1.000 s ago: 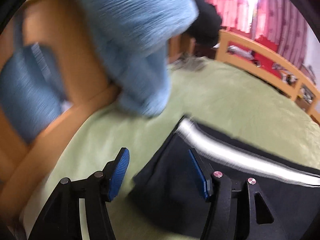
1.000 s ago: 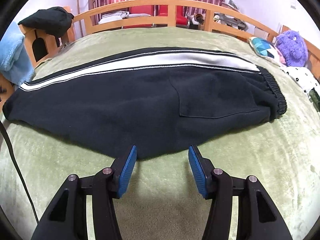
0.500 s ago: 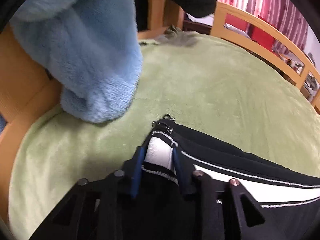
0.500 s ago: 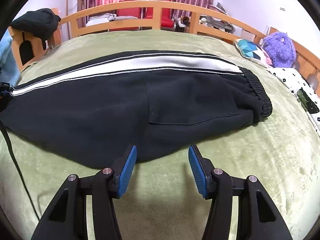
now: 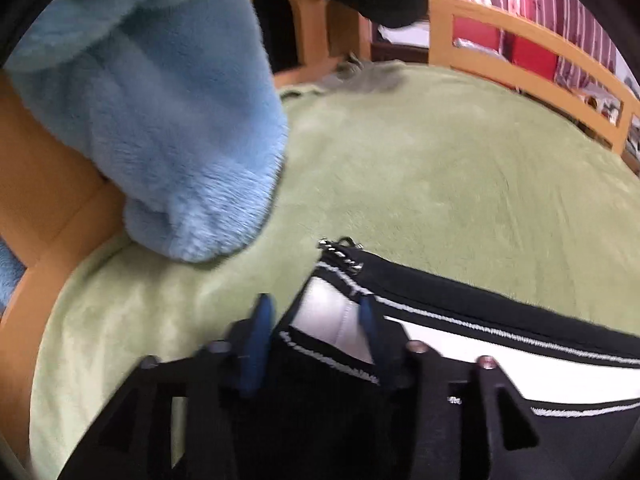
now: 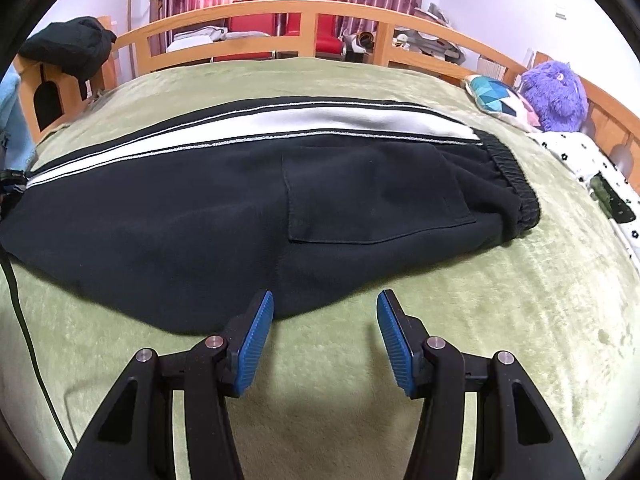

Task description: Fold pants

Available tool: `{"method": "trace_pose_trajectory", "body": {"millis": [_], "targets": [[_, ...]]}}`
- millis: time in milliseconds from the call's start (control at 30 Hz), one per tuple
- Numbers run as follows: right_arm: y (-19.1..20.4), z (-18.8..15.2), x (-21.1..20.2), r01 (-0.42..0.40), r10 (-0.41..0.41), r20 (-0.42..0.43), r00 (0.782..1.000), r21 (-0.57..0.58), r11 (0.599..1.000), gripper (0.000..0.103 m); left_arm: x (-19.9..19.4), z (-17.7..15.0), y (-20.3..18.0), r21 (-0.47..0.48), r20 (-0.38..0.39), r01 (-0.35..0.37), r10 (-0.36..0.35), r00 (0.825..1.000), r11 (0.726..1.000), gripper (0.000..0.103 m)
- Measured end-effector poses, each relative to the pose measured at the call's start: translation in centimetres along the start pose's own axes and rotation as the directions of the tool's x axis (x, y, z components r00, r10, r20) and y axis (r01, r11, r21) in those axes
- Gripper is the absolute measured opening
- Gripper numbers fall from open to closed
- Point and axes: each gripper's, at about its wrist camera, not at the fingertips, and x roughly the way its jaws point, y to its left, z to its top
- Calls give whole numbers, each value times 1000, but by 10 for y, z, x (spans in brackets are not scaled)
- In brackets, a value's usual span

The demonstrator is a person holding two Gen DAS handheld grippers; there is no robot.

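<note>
Pants (image 6: 248,208), black with a white side stripe, spread flat lengthwise across green bedspread (image 6: 500,320). Left gripper (image 5: 316,320) low at the cuff end, blue pads narrowed around the striped hem, fabric between them. Right gripper (image 6: 325,332) level above the bedspread just short of the pants' near edge, pads wide apart, holding nothing. Blue fleece blanket (image 5: 168,112) draped beside the cuff.

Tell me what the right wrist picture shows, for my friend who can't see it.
Black pants with a white side stripe lie flat on a green blanket. The open right hand-held gripper hovers at their near edge. A purple plush toy sits far right.
</note>
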Motion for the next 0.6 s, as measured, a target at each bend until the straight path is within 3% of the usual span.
{"method": "trace_pose_trajectory", "body": {"millis": [133, 233, 300, 500, 600], "targets": [[-3, 2, -10, 4, -4, 10, 1000, 10, 1000, 53, -33, 6, 11, -9, 43, 27, -26, 999, 1000, 71], [-1, 3, -21, -10, 10, 28, 1000, 17, 1000, 53, -59, -3, 22, 11, 68, 14, -14, 998, 1000, 74], [2, 2, -30, -27, 26, 33, 999, 21, 999, 53, -74, -13, 34, 3, 42, 6, -6, 999, 1000, 74], [6, -8, -54, -67, 67, 33, 997, 10, 998, 53, -119, -63, 77, -87, 21, 42, -40, 999, 995, 74], [3, -14, -62, -69, 69, 29, 997, 1, 998, 54, -121, -95, 88, -137, -47, 90, -97, 994, 987, 74]]}}
